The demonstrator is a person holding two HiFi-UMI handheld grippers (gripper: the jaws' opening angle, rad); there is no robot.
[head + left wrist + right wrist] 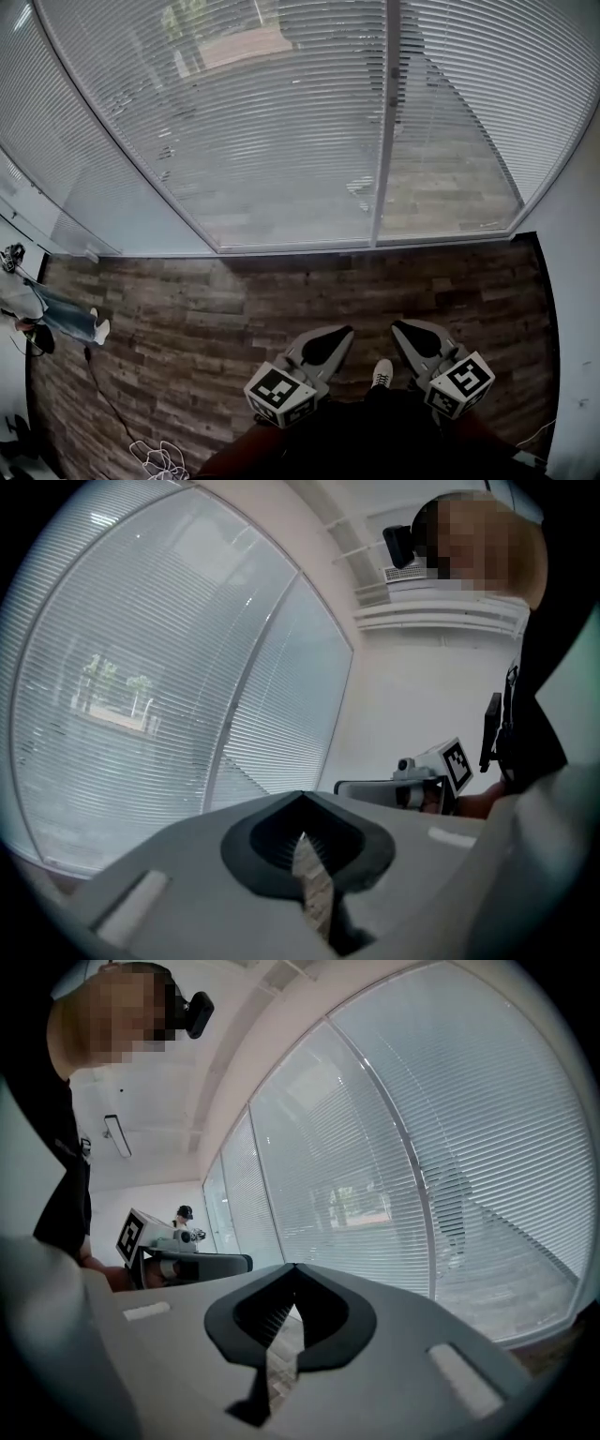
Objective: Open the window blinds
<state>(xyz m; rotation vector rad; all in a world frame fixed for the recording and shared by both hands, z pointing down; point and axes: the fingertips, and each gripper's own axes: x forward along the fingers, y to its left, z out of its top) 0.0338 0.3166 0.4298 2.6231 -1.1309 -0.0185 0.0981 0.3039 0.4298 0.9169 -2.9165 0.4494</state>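
Lowered white window blinds (pixel 281 122) with flat slats cover the glazed wall ahead, split by a grey mullion (pixel 384 122). Both grippers hang low in front of me, well short of the blinds. My left gripper (pixel 347 331) is shut and holds nothing. My right gripper (pixel 397 326) is shut and empty as well. In the left gripper view the jaws (pixel 302 801) meet at the tip, with the blinds (pixel 141 696) beyond and the right gripper (pixel 433 772) to the side. In the right gripper view the jaws (pixel 294 1269) meet too, facing the blinds (pixel 469 1147).
A wood-plank floor (pixel 234 309) runs up to the window sill. My shoe (pixel 382 373) shows between the grippers. Loose white cable (pixel 155 457) lies at the lower left. Another person (pixel 56 314) stands at the far left. A white wall (pixel 577 309) closes the right side.
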